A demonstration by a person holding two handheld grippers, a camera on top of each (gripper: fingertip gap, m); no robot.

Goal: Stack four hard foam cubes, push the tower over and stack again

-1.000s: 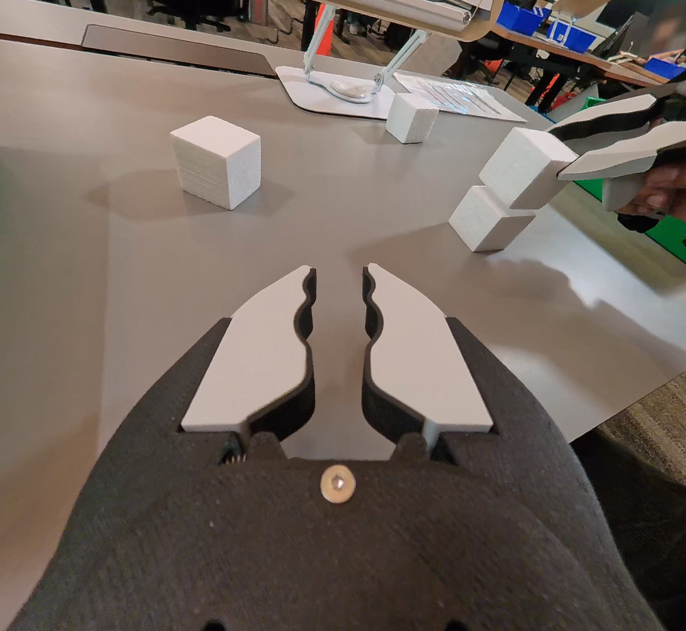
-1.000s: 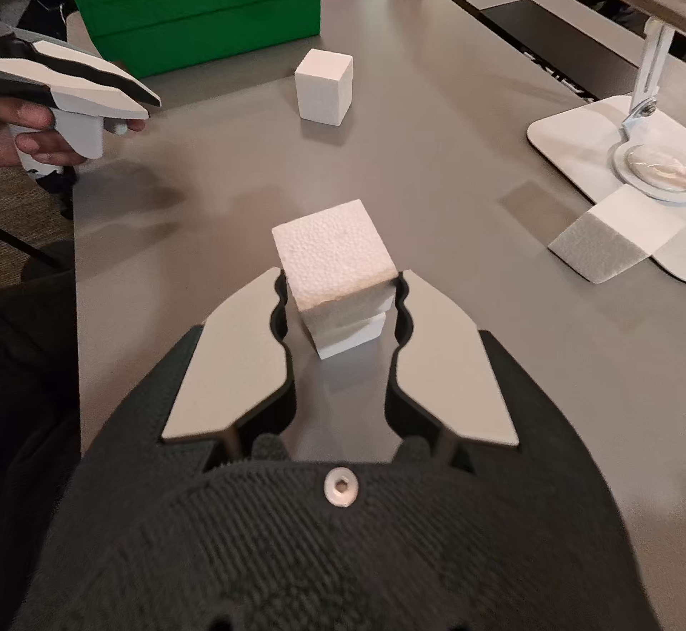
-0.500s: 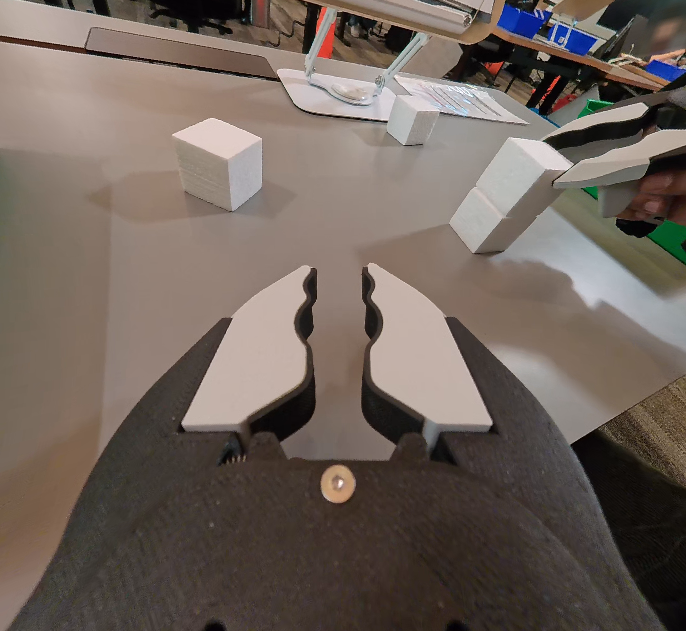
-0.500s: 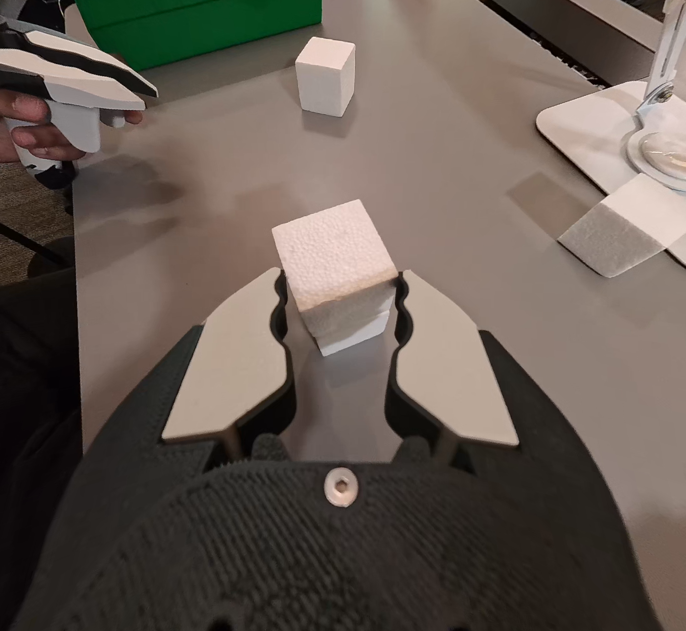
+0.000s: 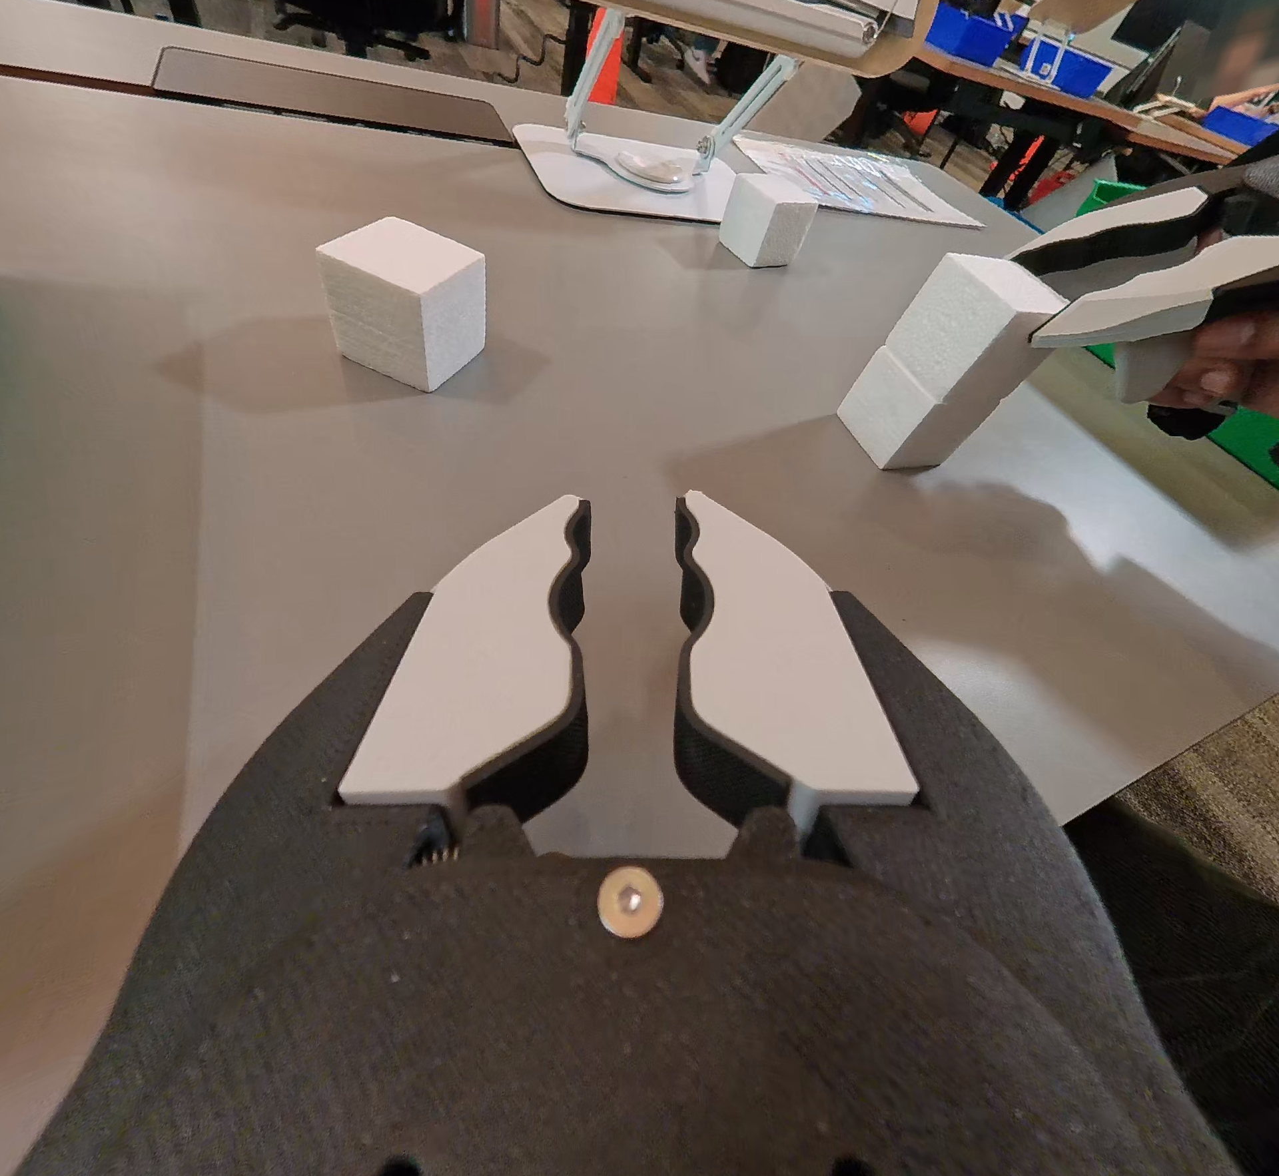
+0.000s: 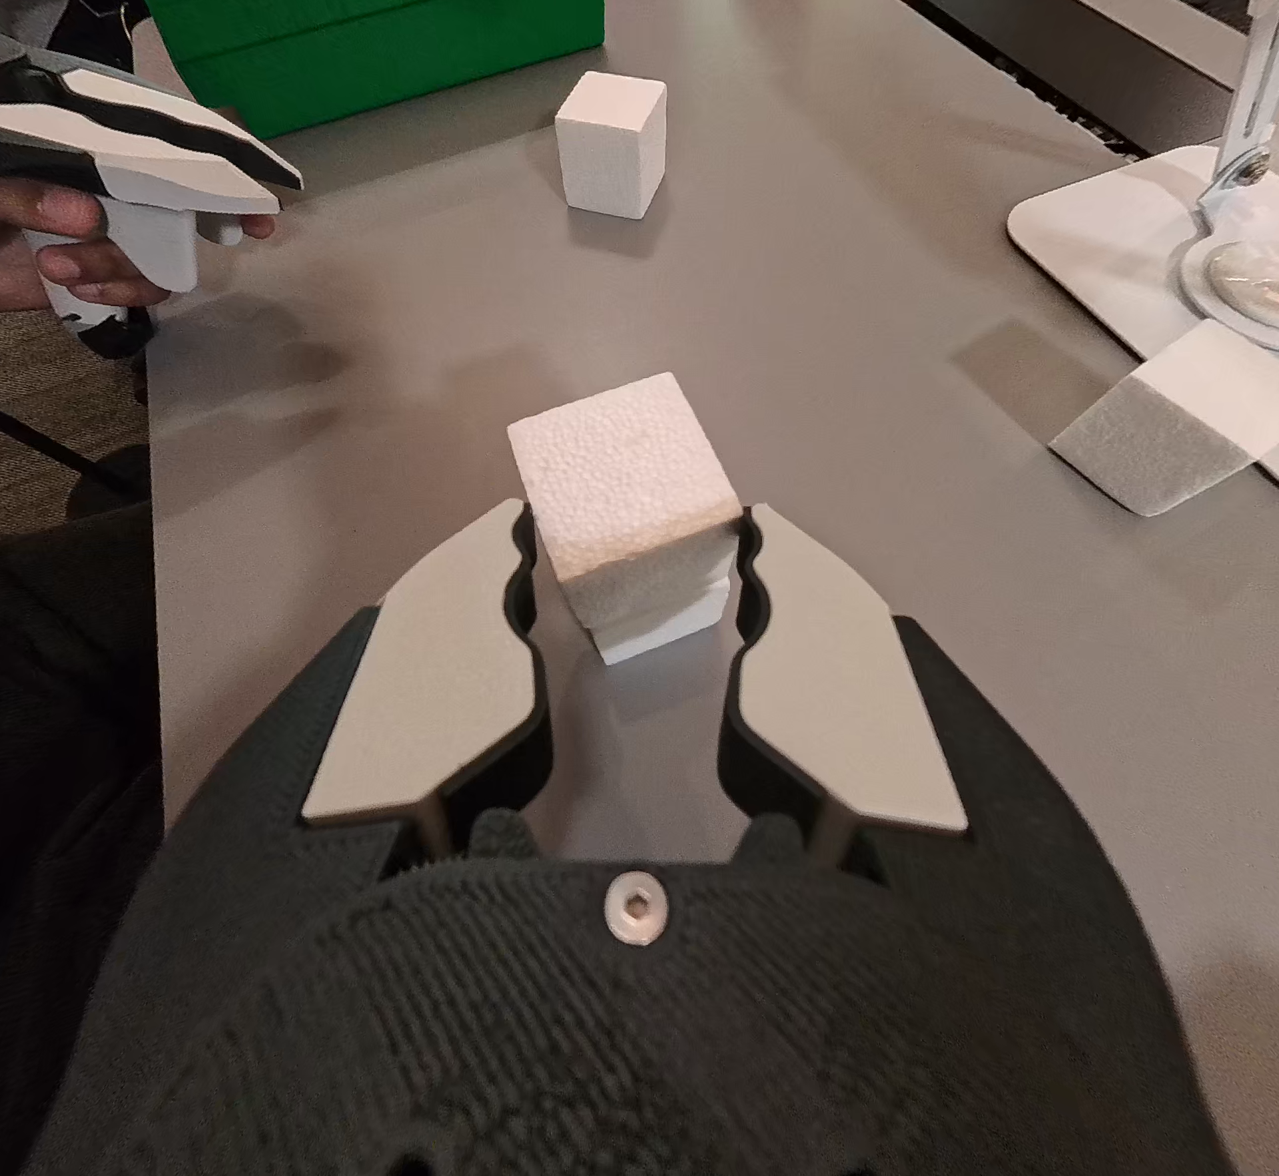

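Observation:
My right gripper (image 6: 637, 508) is shut on a white foam cube (image 6: 623, 478). The cube rests on a second white foam cube (image 6: 664, 624) on the grey table (image 6: 830, 312), slightly offset from it. The left wrist view shows this pair from the side, the upper cube (image 5: 969, 312) on the lower cube (image 5: 893, 409), with the right gripper (image 5: 1021, 297) clamped on the upper one. My left gripper (image 5: 633, 506) is narrowly open and empty, hovering above bare table. It also shows in the right wrist view (image 6: 277, 188), held in a hand.
Another foam cube (image 5: 405, 302) stands to the left, and a smaller one (image 5: 765, 219) stands by the white base (image 5: 623, 181) of a document stand. A green box (image 6: 367, 1) is at the far table edge. The table edge (image 5: 1142, 783) is close on the right. My hands' fingertips stand some 25 centimeters from each other.
The right gripper has lowered its tilted cube onto the lower cube, and it now sits more squarely. The left gripper has barely moved.

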